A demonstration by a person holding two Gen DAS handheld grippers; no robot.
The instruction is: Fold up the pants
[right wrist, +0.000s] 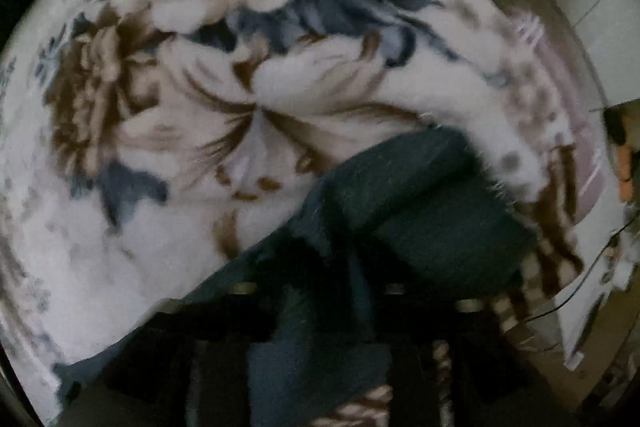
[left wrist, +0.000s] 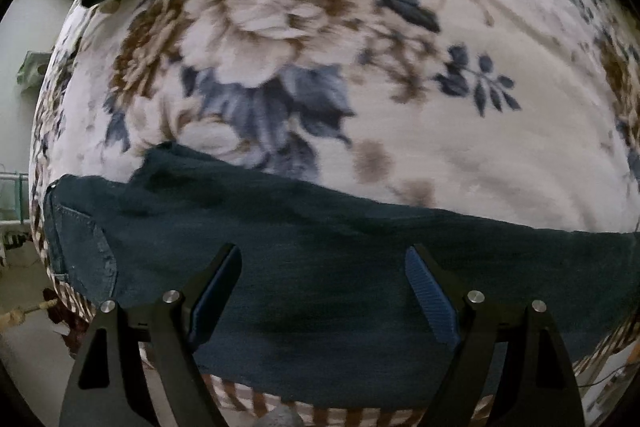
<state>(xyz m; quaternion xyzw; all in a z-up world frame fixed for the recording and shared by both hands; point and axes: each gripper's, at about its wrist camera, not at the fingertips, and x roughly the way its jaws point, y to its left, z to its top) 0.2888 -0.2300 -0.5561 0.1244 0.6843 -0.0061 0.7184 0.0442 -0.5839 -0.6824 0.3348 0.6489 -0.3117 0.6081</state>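
- Across the whole bed: floral blanket (left wrist: 460, 27)
- dark blue pants (left wrist: 320, 259) lying along its near edge
- left tongs (left wrist: 323, 287) spread wide above them
- right tongs (right wrist: 320, 307) pinching a bunched pants fold, pretty blurry

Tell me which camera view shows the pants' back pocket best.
The left wrist view. The back pocket lies flat with its stitched outline visible at the left end of the dark pants. The right wrist view shows only bunched, blurred pants fabric, with no pocket in sight.
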